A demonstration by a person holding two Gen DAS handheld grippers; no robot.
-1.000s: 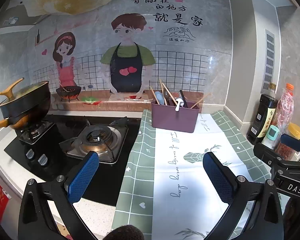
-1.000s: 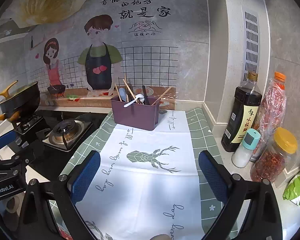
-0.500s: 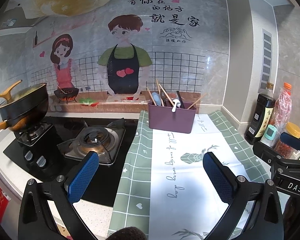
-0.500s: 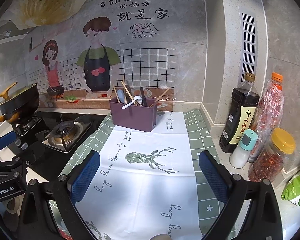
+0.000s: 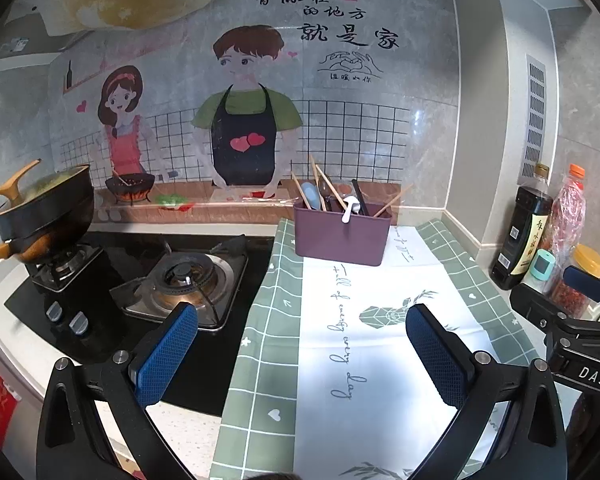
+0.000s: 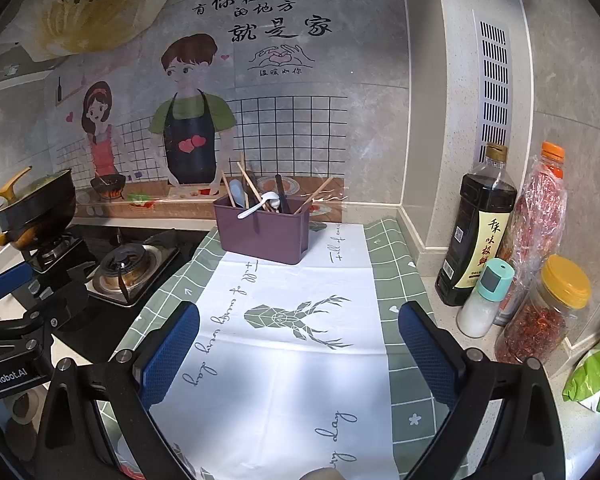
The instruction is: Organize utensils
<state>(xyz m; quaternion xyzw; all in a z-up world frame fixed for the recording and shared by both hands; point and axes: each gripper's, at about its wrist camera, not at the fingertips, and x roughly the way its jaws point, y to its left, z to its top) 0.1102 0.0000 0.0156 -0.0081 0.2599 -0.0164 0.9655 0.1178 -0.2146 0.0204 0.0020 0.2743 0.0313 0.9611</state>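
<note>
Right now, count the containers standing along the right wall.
4. A dark sauce bottle stands farthest back, an orange-capped bottle right of it, a small teal-capped shaker in front, and a yellow-lidded jar nearest. Others may be hidden behind them.

a home kitchen: gas stove (image 5: 184, 280), wok (image 5: 44, 212), soy sauce bottle (image 6: 480, 228).

The wall decal (image 5: 332, 20) reads "有你在的地方就是家". The mat (image 6: 284, 360) reads "every day". The right hand-held gripper (image 5: 592, 376) bears "DAS", the left hand-held gripper (image 6: 4, 378) "GenRobot.AI".
</note>
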